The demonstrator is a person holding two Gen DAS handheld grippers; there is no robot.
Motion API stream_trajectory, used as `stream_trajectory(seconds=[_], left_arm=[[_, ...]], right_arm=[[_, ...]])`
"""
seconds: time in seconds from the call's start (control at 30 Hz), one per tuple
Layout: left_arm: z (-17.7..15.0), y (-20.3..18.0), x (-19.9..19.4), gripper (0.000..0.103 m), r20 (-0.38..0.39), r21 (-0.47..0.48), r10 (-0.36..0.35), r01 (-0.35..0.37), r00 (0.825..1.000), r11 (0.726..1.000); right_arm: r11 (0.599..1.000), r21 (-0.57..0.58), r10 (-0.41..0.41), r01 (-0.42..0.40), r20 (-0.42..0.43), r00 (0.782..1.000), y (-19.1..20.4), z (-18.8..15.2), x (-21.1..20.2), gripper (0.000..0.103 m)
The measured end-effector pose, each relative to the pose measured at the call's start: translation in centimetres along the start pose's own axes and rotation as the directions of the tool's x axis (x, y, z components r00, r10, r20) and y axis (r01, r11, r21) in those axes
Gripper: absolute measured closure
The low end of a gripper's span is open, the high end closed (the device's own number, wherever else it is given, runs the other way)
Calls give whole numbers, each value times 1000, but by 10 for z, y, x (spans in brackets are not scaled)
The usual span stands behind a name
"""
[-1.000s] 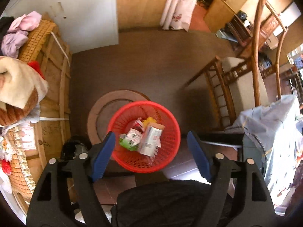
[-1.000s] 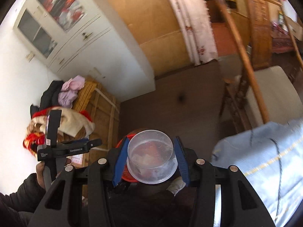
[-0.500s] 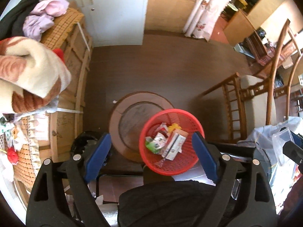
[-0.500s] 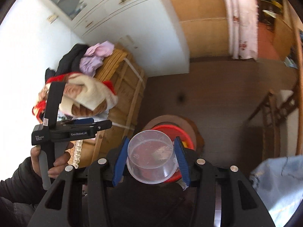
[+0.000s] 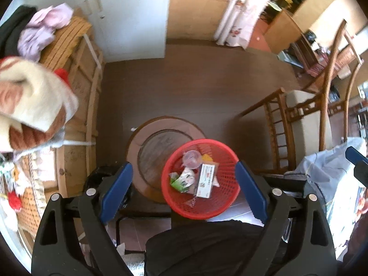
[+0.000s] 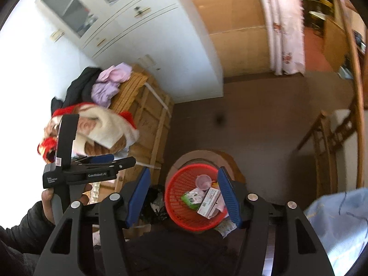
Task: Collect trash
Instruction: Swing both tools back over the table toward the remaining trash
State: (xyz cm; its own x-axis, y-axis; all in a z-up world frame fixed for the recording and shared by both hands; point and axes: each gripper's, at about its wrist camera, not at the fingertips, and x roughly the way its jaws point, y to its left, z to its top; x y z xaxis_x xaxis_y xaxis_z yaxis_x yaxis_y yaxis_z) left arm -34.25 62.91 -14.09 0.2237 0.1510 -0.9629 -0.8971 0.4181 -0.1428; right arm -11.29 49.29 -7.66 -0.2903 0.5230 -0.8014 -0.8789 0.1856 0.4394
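Left wrist view looks down between the wide-spread blue pads of the left gripper [image 5: 184,189], which hold nothing, onto a round red plastic mesh wastebasket [image 5: 212,209] standing on the dark brown floor. Inside the basket lie a clear plastic cup [image 5: 192,159] tipped on its side near the far rim, a green-and-white crumpled wrapper [image 5: 182,180] and a white rectangular carton with red print [image 5: 206,180], the carton just beside the wrapper and the cup just beyond both. A round wooden disc [image 5: 142,151] lies flat on the floor, touching the basket's left side and partly under it. A tall wooden crate [image 5: 80,105] stands at left, piled with a cream-and-red blanket [image 5: 30,101] and lilac clothing [image 5: 43,32]. A wooden chair [image 5: 299,115] stands at right, beside pale blue cloth [image 5: 326,172].

Right wrist view shows the right gripper [image 6: 184,197] likewise spread wide and empty above the same red basket [image 6: 174,207], with the cup [image 6: 203,182], wrapper [image 6: 192,199] and carton [image 6: 209,201] resting inside. The left gripper [image 6: 101,168] is seen side-on at left, held in the person's hand [image 6: 48,204] level with the crate [image 6: 147,119]. White cabinets [image 6: 128,18] line the far wall.
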Motion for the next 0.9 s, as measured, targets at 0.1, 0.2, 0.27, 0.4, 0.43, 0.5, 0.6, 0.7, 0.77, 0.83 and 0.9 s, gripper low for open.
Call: stream_trajectory(seconds=[0.1, 0.2, 0.27, 0.4, 0.43, 0.5, 0.6, 0.7, 0.77, 0.83, 0.9], left_arm=[[6, -25, 2, 16, 2, 65, -19, 18, 1000, 998], [11, -55, 3, 16, 5, 143, -38, 37, 999, 989], [14, -73, 4, 15, 8, 191, -49, 47, 999, 980], [16, -115, 5, 15, 16, 292, -54, 47, 998, 955], [16, -123, 6, 15, 16, 313, -57, 49, 998, 948], [16, -144, 8, 15, 12, 361, -67, 59, 998, 931], [13, -173, 9, 15, 6, 423, -87, 76, 996, 903], [6, -204, 10, 12, 0, 483, -104, 91, 995, 871], [2, -221, 10, 11, -3, 515, -117, 102, 993, 851], [-6, -245, 10, 11, -5, 563, -123, 105, 992, 820], [-13, -264, 10, 11, -9, 601, -134, 112, 991, 791]], right_arm=[[999, 38, -27, 26, 28, 999, -15, -7, -13, 43], [994, 92, -60, 54, 67, 996, -32, -18, -31, 42], [990, 122, -82, 71, 86, 993, -43, -25, -41, 42], [977, 182, -135, 110, 131, 982, -61, -38, -63, 39], [971, 207, -155, 122, 147, 977, -68, -43, -71, 37], [959, 248, -179, 135, 168, 969, -78, -53, -82, 36], [937, 313, -222, 155, 189, 957, -96, -70, -100, 35], [909, 380, -266, 174, 205, 942, -113, -87, -116, 30], [885, 427, -301, 185, 222, 927, -123, -102, -129, 28], [862, 466, -335, 198, 231, 913, -133, -114, -141, 25], [837, 506, -372, 210, 244, 896, -141, -130, -155, 23]])
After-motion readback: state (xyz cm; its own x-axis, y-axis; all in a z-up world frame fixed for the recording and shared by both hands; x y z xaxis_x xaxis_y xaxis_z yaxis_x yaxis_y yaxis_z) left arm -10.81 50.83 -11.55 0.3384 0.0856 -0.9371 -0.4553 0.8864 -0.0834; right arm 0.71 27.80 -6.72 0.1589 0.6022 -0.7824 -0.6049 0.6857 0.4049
